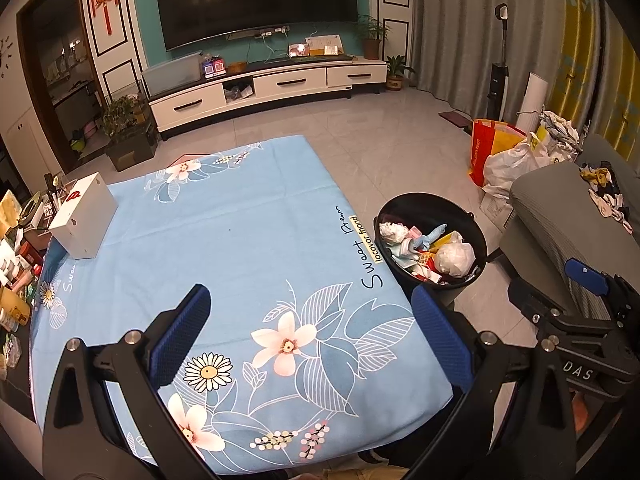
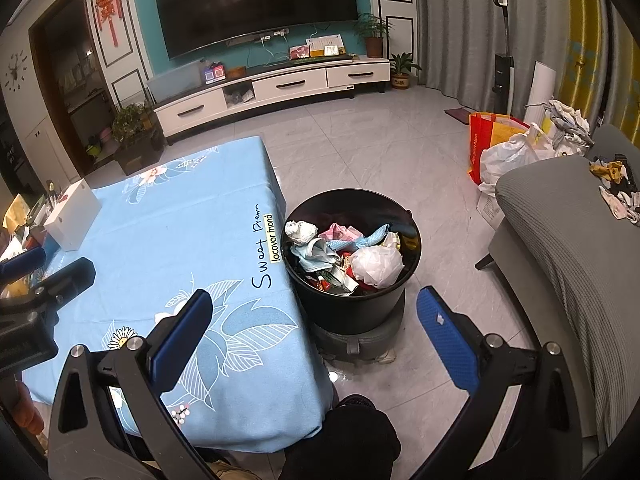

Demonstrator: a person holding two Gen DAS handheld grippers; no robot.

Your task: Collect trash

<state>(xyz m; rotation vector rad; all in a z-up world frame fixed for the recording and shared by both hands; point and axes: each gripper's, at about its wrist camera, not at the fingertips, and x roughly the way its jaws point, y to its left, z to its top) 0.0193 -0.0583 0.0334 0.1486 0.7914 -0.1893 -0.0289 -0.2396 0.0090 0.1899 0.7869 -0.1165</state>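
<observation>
**Both grippers empty, bin full, table bare of litter**

The left gripper (image 1: 312, 344) hung over the near end of the blue flowered tablecloth (image 1: 224, 240), its fingers spread wide with nothing between them. The right gripper (image 2: 320, 344) was equally spread and empty, straddling the near right corner of the table, with the black bin (image 2: 352, 304) just ahead of its fingertips and slightly to the right.

The trash (image 2: 348, 256) sat in that bin: a crumpled white plastic bag, tissue, a pale blue rag and red and pink wrappers, heaped close to the rim. The bin stood on a low grey base on the tiled floor, just beside the table edge.

Ahead of the left gripper the cloth showed no loose litter. Only a white box (image 1: 84, 220) stood at the far left, beyond the left finger, and clutter lay further left off the cloth; whether any of it counted as trash could not be told.

Collecting looked largely finished. To do the remaining step well, each tool should have swept the cloth and the floor around the bin for stray scraps before stopping. Any further piece would have needed dropping low over the bin's middle, since the heap could shed light wrappers. The white box looked like a belonging, best left alone.
</observation>
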